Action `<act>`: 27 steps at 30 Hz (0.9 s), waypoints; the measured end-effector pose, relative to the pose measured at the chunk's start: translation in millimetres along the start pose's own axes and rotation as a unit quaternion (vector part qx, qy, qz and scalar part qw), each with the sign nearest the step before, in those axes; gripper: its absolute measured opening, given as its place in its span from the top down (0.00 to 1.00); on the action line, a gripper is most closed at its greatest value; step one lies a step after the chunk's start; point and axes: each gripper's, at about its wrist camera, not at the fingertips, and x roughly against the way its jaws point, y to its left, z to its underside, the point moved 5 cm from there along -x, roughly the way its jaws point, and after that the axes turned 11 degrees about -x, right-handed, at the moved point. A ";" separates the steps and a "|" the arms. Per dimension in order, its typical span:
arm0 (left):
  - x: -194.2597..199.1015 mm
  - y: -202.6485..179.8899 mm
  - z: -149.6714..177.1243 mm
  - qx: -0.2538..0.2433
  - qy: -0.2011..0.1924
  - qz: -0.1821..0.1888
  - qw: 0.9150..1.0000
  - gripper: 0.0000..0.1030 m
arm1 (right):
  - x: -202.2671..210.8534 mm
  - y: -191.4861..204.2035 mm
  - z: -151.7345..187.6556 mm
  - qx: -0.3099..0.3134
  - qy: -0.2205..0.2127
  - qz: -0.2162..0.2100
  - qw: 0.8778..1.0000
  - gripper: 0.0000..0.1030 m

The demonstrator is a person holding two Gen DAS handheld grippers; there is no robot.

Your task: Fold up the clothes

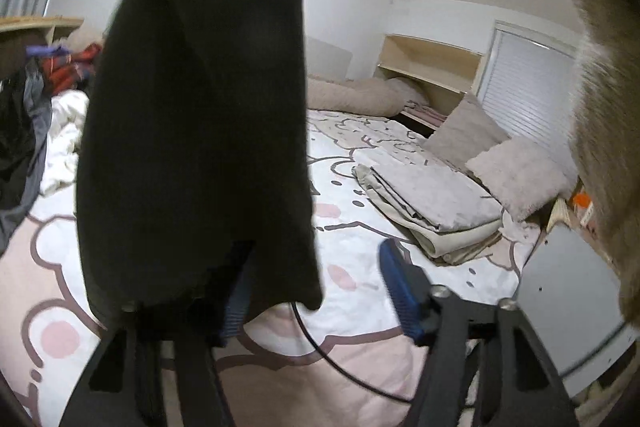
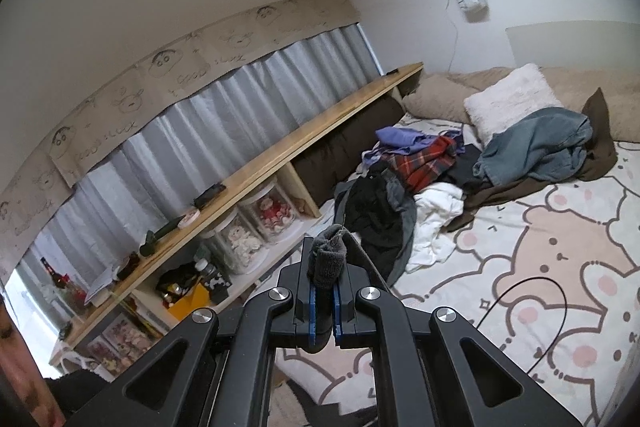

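Note:
In the left wrist view a dark garment (image 1: 196,115) hangs from above in front of the camera and drapes over the left finger. My left gripper (image 1: 316,287) is open, its blue pads wide apart, above the bed. In the right wrist view my right gripper (image 2: 325,279) is shut on a bunched edge of dark grey knit fabric (image 2: 329,259), held up above the bed. A pile of unfolded clothes (image 2: 424,179) lies at the bed's far left side: plaid, purple, white, black and blue denim pieces.
The bed has a pink and white cartoon sheet (image 1: 352,239). Folded beige linen (image 1: 432,207) and pillows (image 1: 516,175) lie at its right side. A long wooden shelf (image 2: 256,167) with jars and bottles runs along the curtain. A black cable (image 2: 560,307) lies on the sheet.

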 end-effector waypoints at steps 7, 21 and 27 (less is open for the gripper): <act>15.2 33.8 5.4 0.047 0.012 -0.031 0.998 0.96 | 4.3 -8.9 0.1 -0.001 -0.009 0.021 1.000 0.93; 194.4 205.7 -103.2 0.070 -0.142 -0.320 0.934 0.96 | -28.7 -54.2 -48.8 -0.018 -0.030 0.080 0.996 0.93; 287.6 209.9 -152.9 0.030 -0.217 -0.411 0.885 0.96 | -79.1 -20.2 -71.2 0.013 -0.029 0.041 0.999 0.94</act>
